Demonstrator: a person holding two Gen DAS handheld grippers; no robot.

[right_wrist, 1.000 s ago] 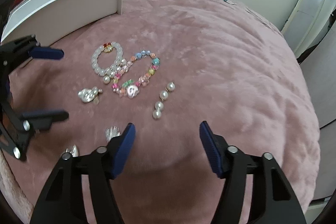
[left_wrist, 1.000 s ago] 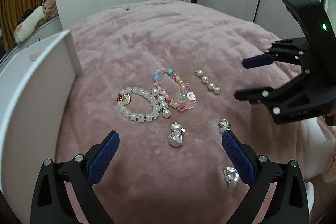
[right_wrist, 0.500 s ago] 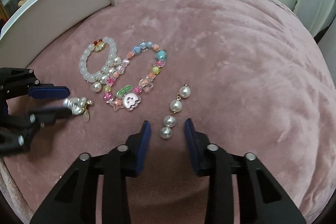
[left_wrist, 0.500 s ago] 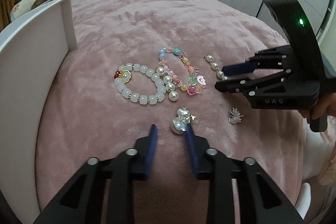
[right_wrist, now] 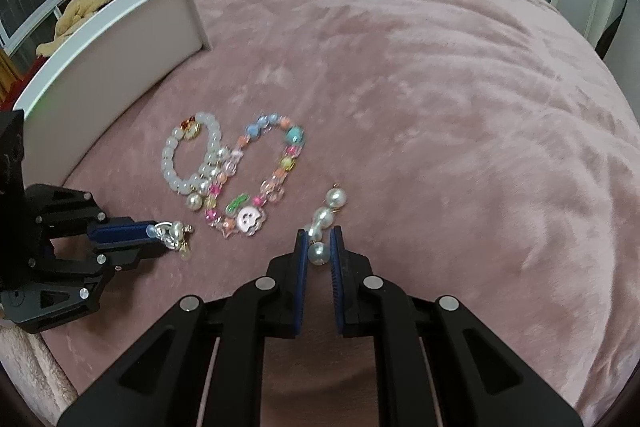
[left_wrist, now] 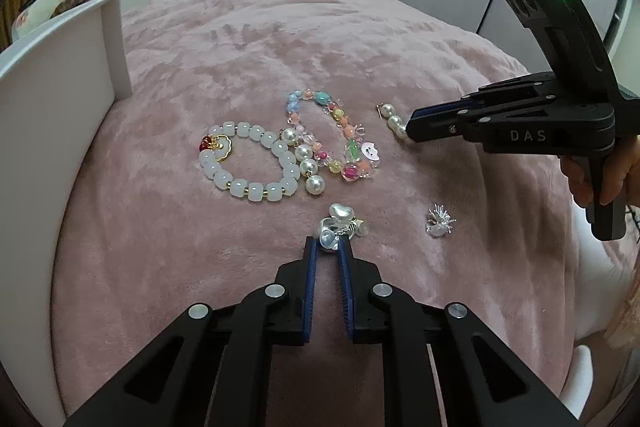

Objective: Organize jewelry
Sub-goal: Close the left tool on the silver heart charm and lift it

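Pink plush bedding (left_wrist: 400, 39) carries the jewelry, where the left gripper (left_wrist: 328, 247) pinches the heart-shaped pearl earring (left_wrist: 338, 221) and the right gripper (right_wrist: 319, 247) pinches the pearl drop earring (right_wrist: 326, 223) by their near ends, apparently for lifting clear of the tangled white bead bracelet (left_wrist: 248, 163) and colourful bead bracelet (left_wrist: 340, 135) just beyond.

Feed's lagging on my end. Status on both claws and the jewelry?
Left claw shut on silver heart charm. Right claw shut on pearl drop earring. Both pieces on pink blanket. Bracelets clear of both grips.
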